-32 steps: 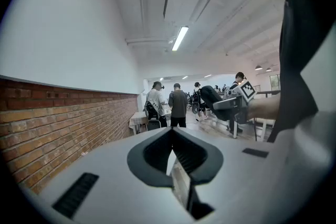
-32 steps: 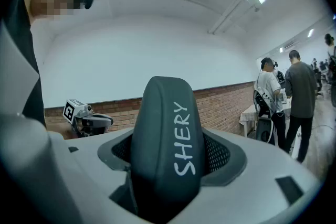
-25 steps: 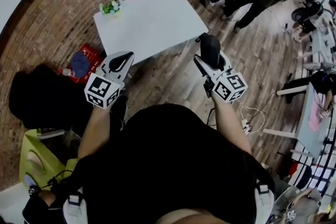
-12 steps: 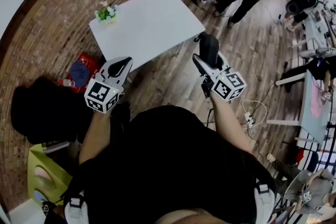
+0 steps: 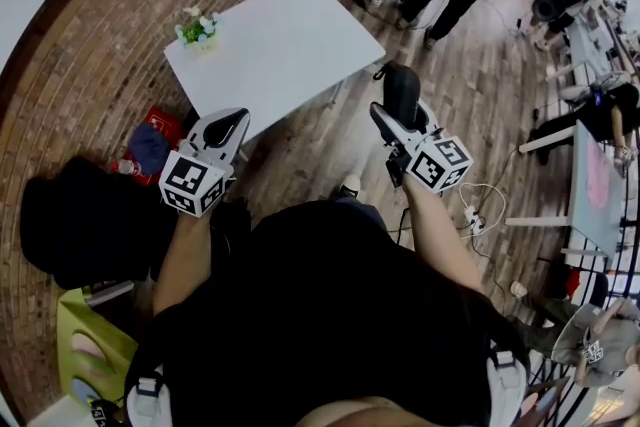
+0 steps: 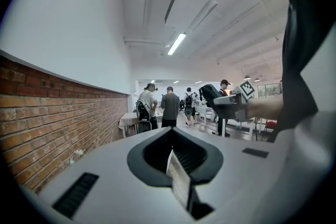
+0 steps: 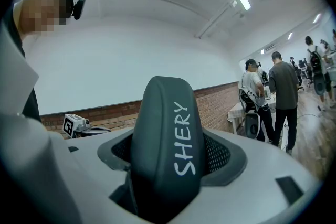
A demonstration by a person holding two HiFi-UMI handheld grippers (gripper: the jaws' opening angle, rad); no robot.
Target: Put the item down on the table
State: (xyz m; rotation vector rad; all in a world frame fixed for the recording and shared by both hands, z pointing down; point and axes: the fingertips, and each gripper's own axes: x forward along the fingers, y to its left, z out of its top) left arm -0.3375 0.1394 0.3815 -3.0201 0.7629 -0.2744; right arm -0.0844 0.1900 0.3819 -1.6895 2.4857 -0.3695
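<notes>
White table (image 5: 280, 45) lies well ahead; right tongs (image 5: 398, 113) clamp dark case (image 7: 165, 155); left tongs (image 5: 232, 122) together.

Matt dark case (image 7: 164, 157), smooth white tabletop (image 5: 290, 35), rough brick wall (image 5: 90, 45), wood plank floor (image 5: 470, 115)

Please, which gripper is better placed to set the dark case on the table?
Right gripper, likely: it is shut on the dark case near the white table; the left gripper pinches a thin slip.
</notes>
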